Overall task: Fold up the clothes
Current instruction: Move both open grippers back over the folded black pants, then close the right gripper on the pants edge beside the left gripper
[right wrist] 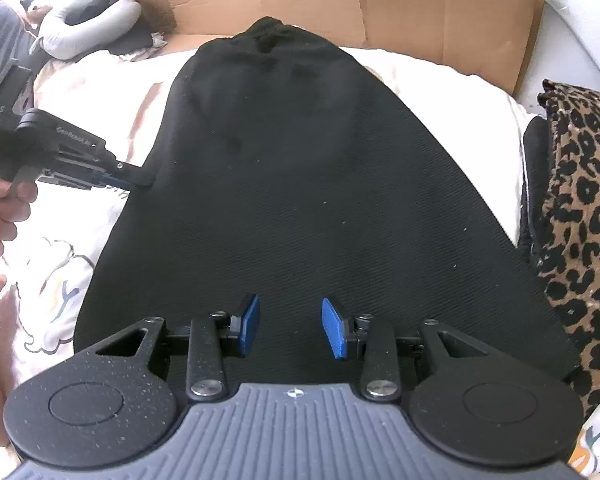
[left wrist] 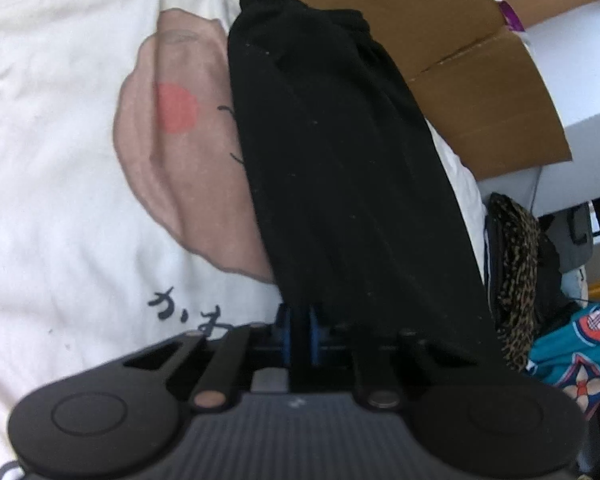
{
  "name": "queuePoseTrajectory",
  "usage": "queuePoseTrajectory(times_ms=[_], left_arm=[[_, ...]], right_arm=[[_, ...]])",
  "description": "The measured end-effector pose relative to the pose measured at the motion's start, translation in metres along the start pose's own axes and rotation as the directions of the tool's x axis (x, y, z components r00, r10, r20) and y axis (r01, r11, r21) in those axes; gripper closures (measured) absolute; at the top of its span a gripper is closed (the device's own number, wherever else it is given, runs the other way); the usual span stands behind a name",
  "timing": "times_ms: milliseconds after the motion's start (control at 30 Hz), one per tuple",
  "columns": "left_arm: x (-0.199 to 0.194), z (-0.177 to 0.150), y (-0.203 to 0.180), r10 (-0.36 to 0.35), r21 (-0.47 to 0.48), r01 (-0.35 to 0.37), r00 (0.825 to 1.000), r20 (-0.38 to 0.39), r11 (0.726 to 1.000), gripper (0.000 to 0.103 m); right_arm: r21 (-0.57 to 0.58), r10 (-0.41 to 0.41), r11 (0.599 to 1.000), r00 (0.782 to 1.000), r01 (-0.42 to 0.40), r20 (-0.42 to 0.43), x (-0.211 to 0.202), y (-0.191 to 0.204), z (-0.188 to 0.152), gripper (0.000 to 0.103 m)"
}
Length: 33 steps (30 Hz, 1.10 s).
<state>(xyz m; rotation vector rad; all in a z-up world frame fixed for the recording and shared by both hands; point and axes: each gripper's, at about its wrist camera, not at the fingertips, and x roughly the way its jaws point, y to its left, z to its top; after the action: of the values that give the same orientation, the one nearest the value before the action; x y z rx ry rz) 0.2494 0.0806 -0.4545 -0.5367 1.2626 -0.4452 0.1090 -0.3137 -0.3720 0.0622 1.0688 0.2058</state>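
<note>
The black garment (right wrist: 300, 184) is pinched at its left edge by the left gripper (right wrist: 140, 180), jaws clamped together. The right gripper (right wrist: 290, 328) is held apart above the cloth, empty. A grip on the opposite edge is probably needed next.

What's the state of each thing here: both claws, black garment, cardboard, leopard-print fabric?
left claw: shut on black garment's edge
right claw: open, above the garment, gripping nothing
black garment: spread on white bedding, not folded
cardboard: flattened, behind the bedding
leopard-print fabric: bunched beside the garment

Bed under white printed sheet (right wrist: 52, 280). Flattened brown cardboard (right wrist: 420, 12) stands along far side against white wall (left wrist: 580, 80). Leopard-print fabric (right wrist: 580, 200) at right. Bright daylight.
</note>
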Motion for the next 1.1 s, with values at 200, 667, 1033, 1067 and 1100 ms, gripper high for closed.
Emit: queuePoseTrajectory(times_ms=[200, 667, 1033, 1067, 1100], left_arm=[[-0.001, -0.006, 0.004, 0.011, -0.023, -0.011, 1.000, -0.016, 1.000, 0.100], [-0.058, -0.017, -0.030, 0.060, 0.133, -0.060, 0.998, 0.007, 0.989, 0.060], [-0.094, -0.023, -0.037, 0.074, 0.252, -0.081, 0.997, 0.038, 0.964, 0.046], [-0.096, -0.025, -0.033, 0.066, 0.259, -0.072, 0.997, 0.035, 0.963, 0.046], [-0.094, -0.023, -0.032, 0.064, 0.253, -0.069, 0.998, 0.028, 0.965, 0.047]], right_arm=[[0.006, 0.011, 1.000, 1.000, -0.011, -0.006, 0.002, 0.002, 0.000, 0.062], [-0.095, 0.137, 0.986, 0.990, -0.134, 0.020, -0.011, 0.037, 0.005, 0.061], [-0.245, 0.222, 0.942, 0.973, -0.229, -0.058, -0.017, 0.083, 0.007, 0.059], [-0.262, 0.222, 0.937, 0.973, -0.232, -0.069, -0.016, 0.087, 0.005, 0.059], [-0.279, 0.221, 0.931, 0.972, -0.235, -0.081, -0.014, 0.091, 0.004, 0.059]])
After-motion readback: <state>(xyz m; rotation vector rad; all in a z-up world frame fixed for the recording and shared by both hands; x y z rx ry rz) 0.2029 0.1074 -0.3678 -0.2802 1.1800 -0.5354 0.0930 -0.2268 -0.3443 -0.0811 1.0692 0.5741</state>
